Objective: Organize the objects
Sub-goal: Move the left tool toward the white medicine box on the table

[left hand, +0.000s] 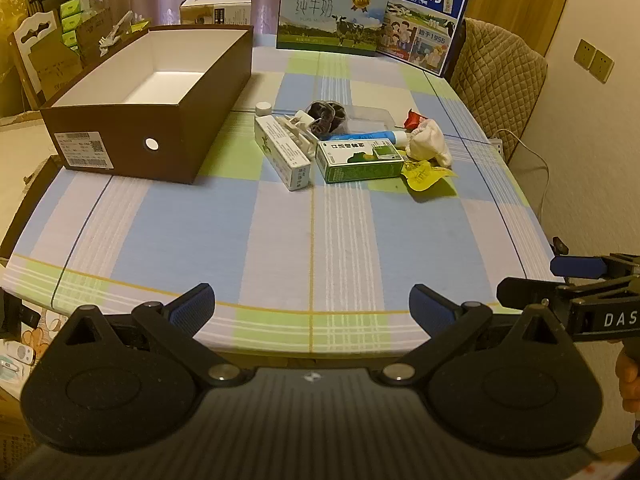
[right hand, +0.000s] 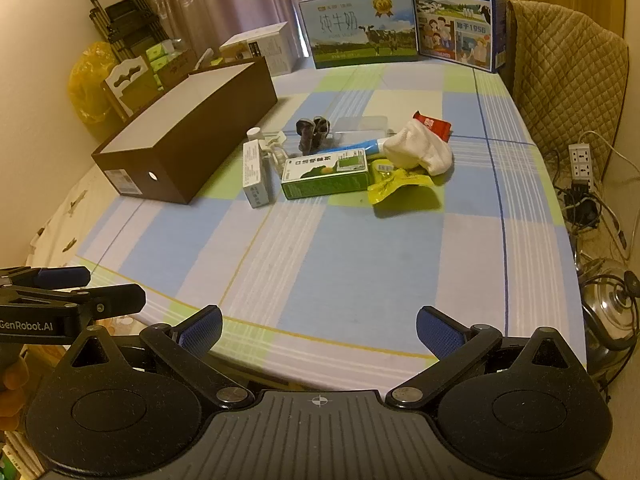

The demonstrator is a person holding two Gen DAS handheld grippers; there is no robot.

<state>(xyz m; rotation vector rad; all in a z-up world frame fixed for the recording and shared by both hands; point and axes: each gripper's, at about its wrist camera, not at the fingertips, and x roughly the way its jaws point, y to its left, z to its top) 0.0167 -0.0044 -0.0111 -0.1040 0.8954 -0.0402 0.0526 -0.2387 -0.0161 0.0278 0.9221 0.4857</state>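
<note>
A brown open-topped box point(left hand: 168, 120) point(right hand: 192, 144) with a white inside stands on the left of the checked tablecloth point(left hand: 312, 240) point(right hand: 344, 264). Mid-table lies a heap: a white carton point(left hand: 282, 152) point(right hand: 255, 174), a green carton point(left hand: 360, 160) point(right hand: 326, 176), a blue-and-white tube point(left hand: 370, 136) point(right hand: 362, 146), a white sock point(left hand: 428, 144) point(right hand: 420, 150), a yellow packet point(left hand: 422, 174) point(right hand: 394, 186), a red packet point(left hand: 414, 118) point(right hand: 434, 124) and a dark bundle point(left hand: 326, 114) point(right hand: 314, 130). My left gripper point(left hand: 312, 308) and right gripper point(right hand: 320, 328) hover open over the near table edge, far from the heap, nothing between their fingers.
Two milk cartons point(left hand: 332, 20) point(left hand: 424, 16) stand at the table's far edge. A quilted chair point(left hand: 500, 76) sits at the right. A power strip point(right hand: 580, 160), cables and a steel kettle point(right hand: 608, 312) lie right of the table. Stacked boxes point(left hand: 52, 56) crowd the left.
</note>
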